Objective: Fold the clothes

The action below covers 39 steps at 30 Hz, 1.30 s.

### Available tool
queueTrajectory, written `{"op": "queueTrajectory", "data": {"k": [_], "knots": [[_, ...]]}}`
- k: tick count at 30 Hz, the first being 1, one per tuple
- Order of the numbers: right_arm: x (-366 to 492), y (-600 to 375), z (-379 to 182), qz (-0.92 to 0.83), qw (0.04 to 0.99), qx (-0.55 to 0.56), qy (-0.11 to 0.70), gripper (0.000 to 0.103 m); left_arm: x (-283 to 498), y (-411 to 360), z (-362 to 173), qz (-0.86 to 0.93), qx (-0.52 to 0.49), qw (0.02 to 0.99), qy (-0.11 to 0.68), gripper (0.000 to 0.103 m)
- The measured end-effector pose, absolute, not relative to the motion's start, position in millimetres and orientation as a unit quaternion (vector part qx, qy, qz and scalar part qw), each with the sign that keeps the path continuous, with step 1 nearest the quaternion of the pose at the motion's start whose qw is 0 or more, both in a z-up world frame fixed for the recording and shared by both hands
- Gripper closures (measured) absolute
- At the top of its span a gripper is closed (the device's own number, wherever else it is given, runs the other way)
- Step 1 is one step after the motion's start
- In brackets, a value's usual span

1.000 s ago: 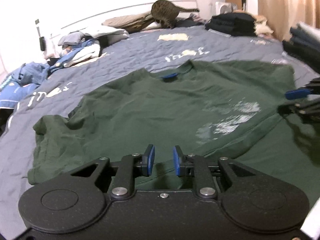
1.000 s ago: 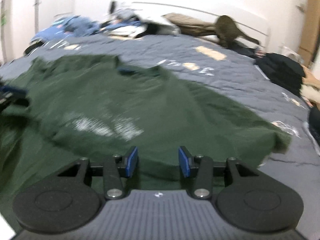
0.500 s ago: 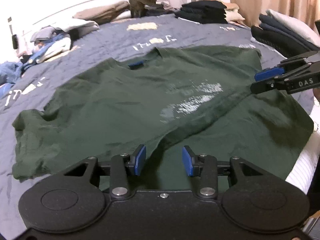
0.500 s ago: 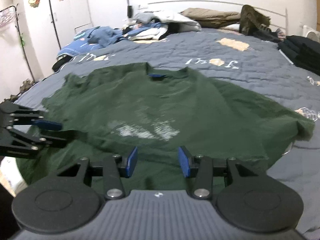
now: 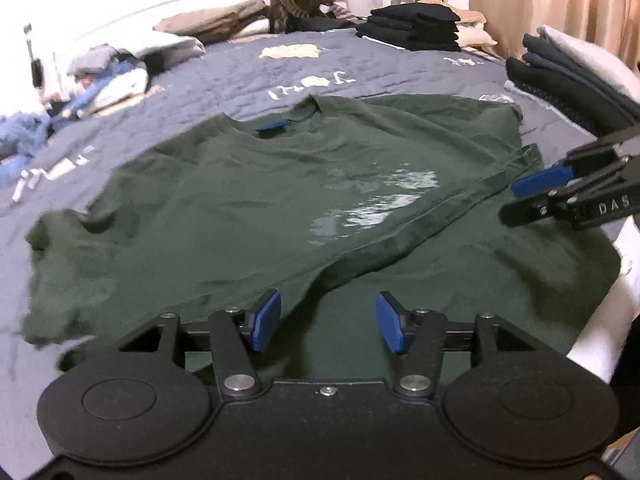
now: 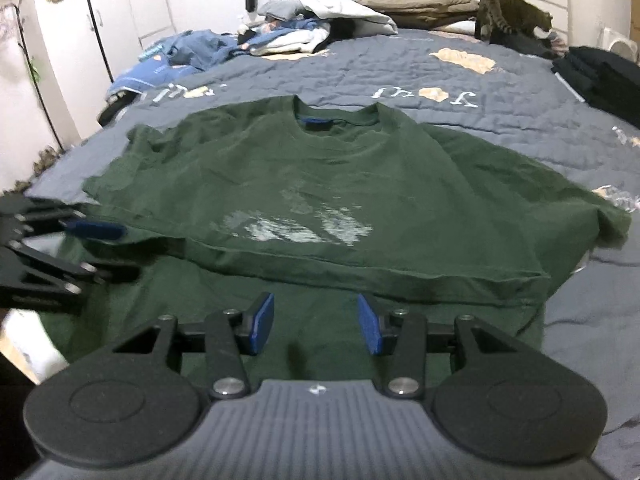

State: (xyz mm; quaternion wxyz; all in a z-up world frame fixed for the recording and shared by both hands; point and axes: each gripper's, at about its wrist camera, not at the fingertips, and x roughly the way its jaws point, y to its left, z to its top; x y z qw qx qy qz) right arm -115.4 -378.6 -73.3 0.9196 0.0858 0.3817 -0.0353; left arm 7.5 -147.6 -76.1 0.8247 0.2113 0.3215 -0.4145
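Two grippers, left gripper [image 5: 328, 322] and right gripper [image 6: 316, 329], both agape, green T-shirt [image 6: 328, 184] just ahead

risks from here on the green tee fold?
1. Both grippers, left and right, are open and hold nothing. The green T-shirt's front hem is rumpled up off the back layer; folding now would likely lock in an uneven edge.
2. The back layer reaches the bed edge and could slide off if tugged.
3. The cat at the headboard may wander onto the shirt.
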Motion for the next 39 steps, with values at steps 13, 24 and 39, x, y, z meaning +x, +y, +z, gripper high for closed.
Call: {"op": "queueTrajectory", "data": {"k": [13,24,39], "knots": [[-114.6,-384.1,-70.6,-0.043,0.920,0.072,0.382,0.057,24.0,-99.1,-58.9,-0.358,0.219,0.850,0.318,0.047],[-104.3,-382.5,-69.6,-0.047,0.920,0.071,0.382,0.057,31.0,-79.9,-76.5,-0.334,0.300,0.844,0.294,0.045],[-97.2,-375.8,-74.8,-0.044,0.917,0.082,0.388,0.057,80.7,-82.4,-68.6,-0.267,0.193,0.891,0.314,0.051]]}}
